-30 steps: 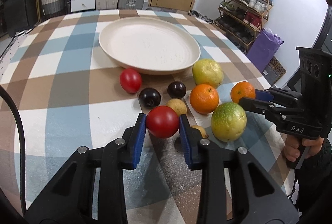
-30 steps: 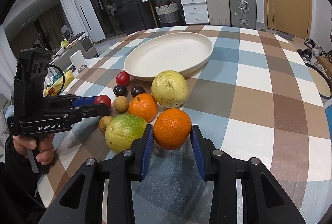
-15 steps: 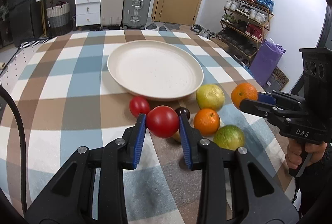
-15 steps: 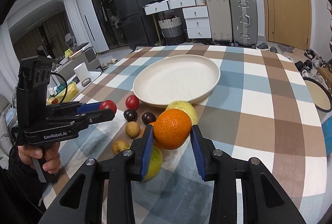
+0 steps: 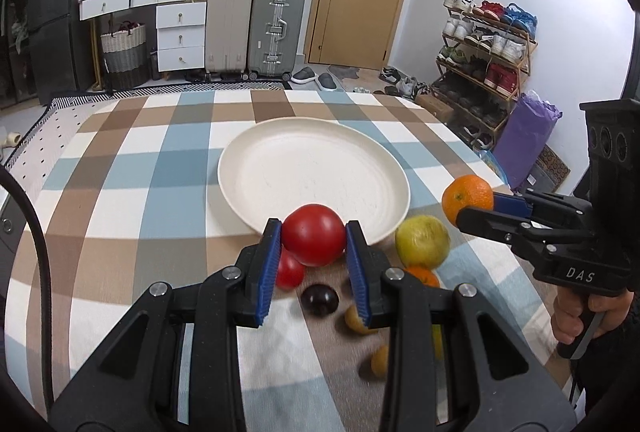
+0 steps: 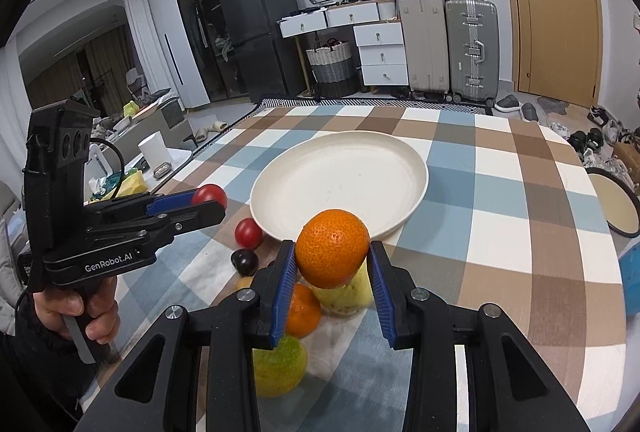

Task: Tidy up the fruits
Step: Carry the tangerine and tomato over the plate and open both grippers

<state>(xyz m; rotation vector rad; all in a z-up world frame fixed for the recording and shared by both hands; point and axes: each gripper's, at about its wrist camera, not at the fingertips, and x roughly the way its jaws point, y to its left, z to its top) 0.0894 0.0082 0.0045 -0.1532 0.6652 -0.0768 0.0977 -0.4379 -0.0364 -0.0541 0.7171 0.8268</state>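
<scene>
Left tool [image 5: 314,242] is clamped on a big red tomato [image 5: 314,240], blue pads pressed on both its sides, fruit held off the desk [image 5: 120,192] just short of the near rim of the cream plate [image 5: 314,176]. Seen from the right wrist cam, that same tool [image 6: 206,202] sits at 9 o'clock w/ the tomato [image 6: 209,195] poking out between the pads.

Right tool [image 6: 332,264] is clamped on an orange [image 6: 332,248], also lifted, hanging in front of the plate [image 6: 340,180] near edge. From the left cam the right tool [image 5: 476,206] comes in at 3 o'clock, orange [image 5: 467,198] at its tip, off the plate's right side.

Rest of the fruit lies on the checked cloth below, approx 6 o'clock of the plate: a smaller red tomato [image 5: 289,270] just under the left pad, a dark plum [image 5: 319,299] next to it, a yellow-green fruit [image 5: 422,242] close to the plate rim, a second orange [image 5: 422,274] partly hidden behind the tool's arm, plus two small brownish-yellow fruits [image 5: 358,320] blurred near the right pad. Right cam also shows a green citrus [image 6: 280,366] lowest, under the tool frame.

Plate holds nothing so far. Bkgd: suitcases [image 5: 276,28], white drawers [image 5: 180,32], shoe rack [image 5: 484,44].
</scene>
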